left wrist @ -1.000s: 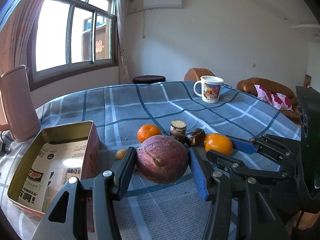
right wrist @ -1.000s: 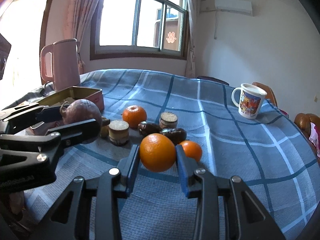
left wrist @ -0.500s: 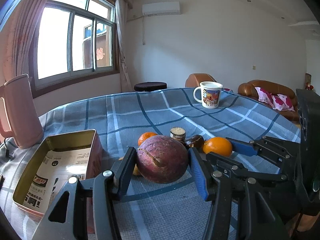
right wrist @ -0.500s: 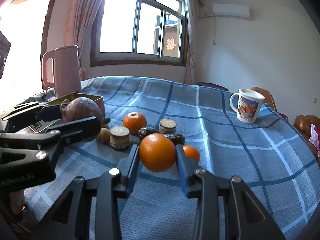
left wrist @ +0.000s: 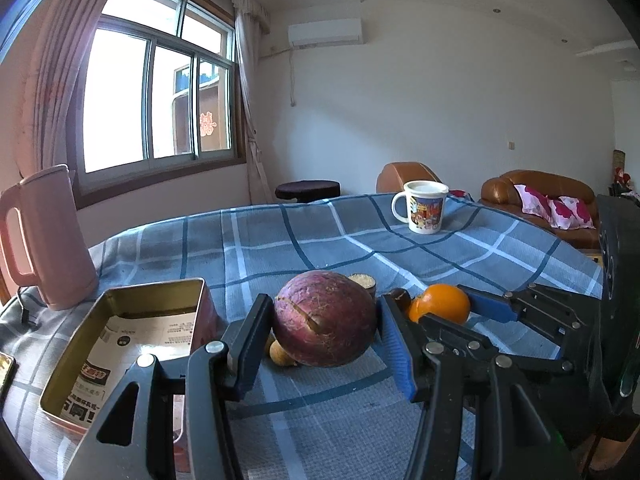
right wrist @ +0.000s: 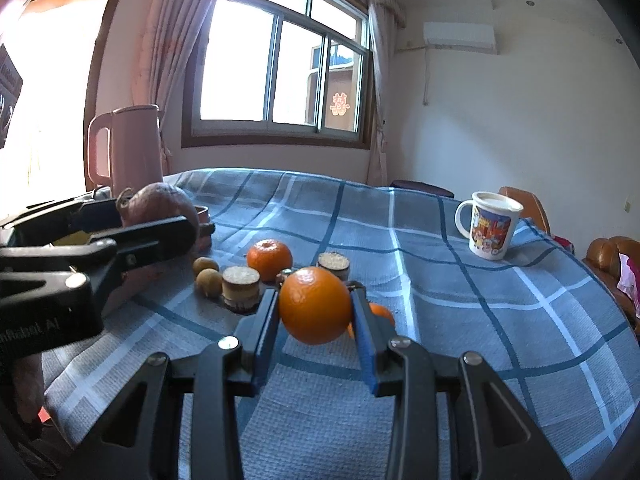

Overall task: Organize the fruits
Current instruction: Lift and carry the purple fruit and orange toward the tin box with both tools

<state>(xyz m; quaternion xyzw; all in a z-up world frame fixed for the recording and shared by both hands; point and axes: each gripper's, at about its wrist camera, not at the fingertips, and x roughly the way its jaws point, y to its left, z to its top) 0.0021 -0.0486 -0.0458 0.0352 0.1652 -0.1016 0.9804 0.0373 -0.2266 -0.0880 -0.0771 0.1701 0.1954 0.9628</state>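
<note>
The left claw (left wrist: 325, 322) grips a purple fruit (left wrist: 325, 318) above the desk (left wrist: 320, 412), with the open tin (left wrist: 120, 344) at its 9 o'clock. The right claw (right wrist: 316, 308) clamps an orange (right wrist: 315, 305); more fruit (right wrist: 269, 255) lies at its 11 o'clock.

Woven checked cloth (left wrist: 280, 236) covers the table; the tin (left wrist: 100, 308) is shiny metal, paper-lined; the mug (left wrist: 426, 208) is glossy.
</note>
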